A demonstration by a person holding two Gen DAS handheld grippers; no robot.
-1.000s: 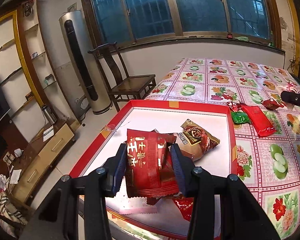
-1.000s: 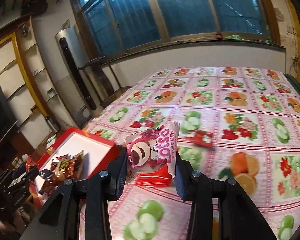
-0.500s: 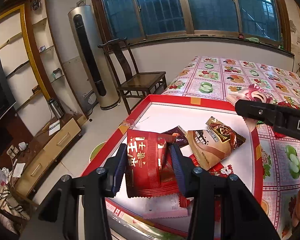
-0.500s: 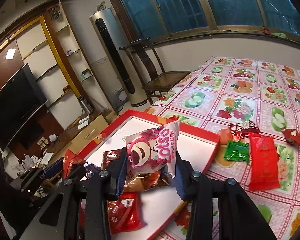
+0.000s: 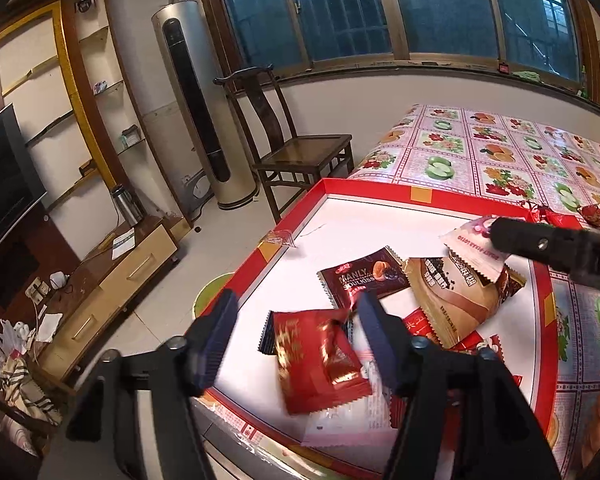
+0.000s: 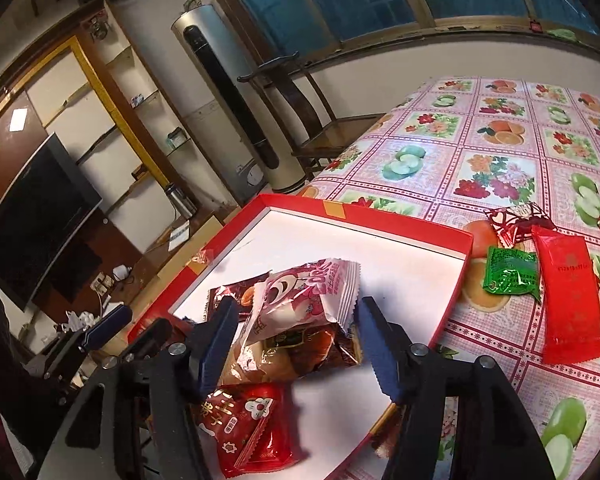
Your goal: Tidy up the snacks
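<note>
A red tray [image 5: 380, 191] with a white floor sits at the table's left end. My left gripper [image 5: 296, 304] hangs over its near side, jaws opening. A red foil packet [image 5: 320, 364] drops blurred between them, free of both pads. My right gripper [image 6: 296, 312] is over the tray [image 6: 380, 220] too, jaws opening around a pink bear-print packet [image 6: 300, 300]. That packet rests on a brown packet [image 6: 284, 356] and no pad presses on it. In the left wrist view the pink packet [image 5: 472, 244] shows beside a right finger [image 5: 540, 242].
A dark Manly packet [image 5: 364, 280] and other red packets [image 6: 252, 432] lie in the tray. On the fruit-print cloth right of it are a green packet [image 6: 510, 272], a long red packet [image 6: 568, 300] and foil candy [image 6: 516, 220]. A chair [image 5: 300, 152] stands beyond the table's left edge.
Both pairs of jaws have spread. The red packet has left the left gripper's grip and falls. The right gripper swung from the table to over the tray and let go of the pink packet.
</note>
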